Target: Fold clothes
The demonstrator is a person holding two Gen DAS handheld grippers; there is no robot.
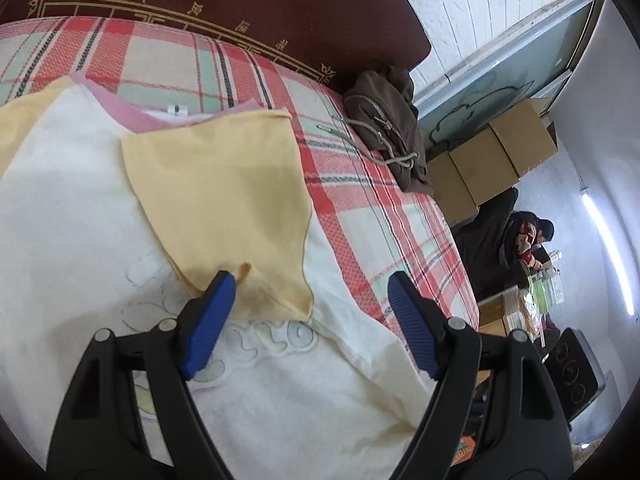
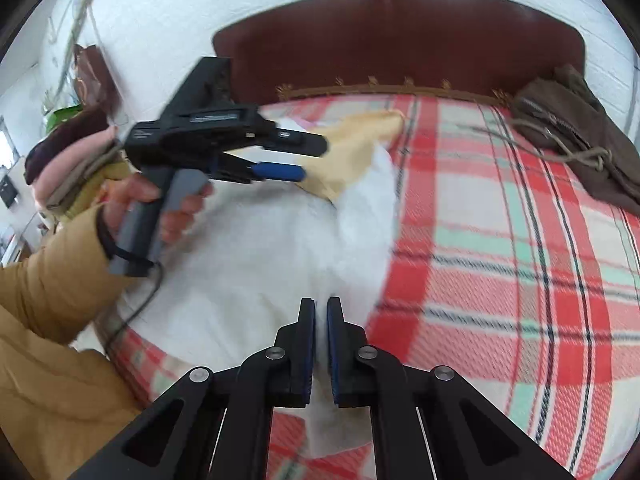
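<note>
T-shirt [image 1: 100, 208], cream-white with yellow sleeves and a pink collar, lies spread on the red, white and green plaid bed cover [image 1: 360, 208], its neck toward the dark red headboard [image 1: 240, 4]. One yellow sleeve [image 1: 224, 200] is folded inward over the chest, above a faint printed design.

Your left gripper [image 1: 312, 284] hangs over that sleeve's lower edge with its blue pads set wide apart; nothing is caught between them, though one pad sits just at the sleeve's hem. In the right wrist view your hand [image 2: 160, 208], in a mustard sleeve, grips its handle.

Your right gripper [image 2: 321, 304] is closed, its pads nearly meeting, right at the shirt's lower hem near the bed's edge. The view is blurred, so you cannot tell whether fabric is pinched there.

A brown zipped hoodie [image 1: 384, 120] lies bunched at the bed's far corner, well apart from the shirt.
</note>
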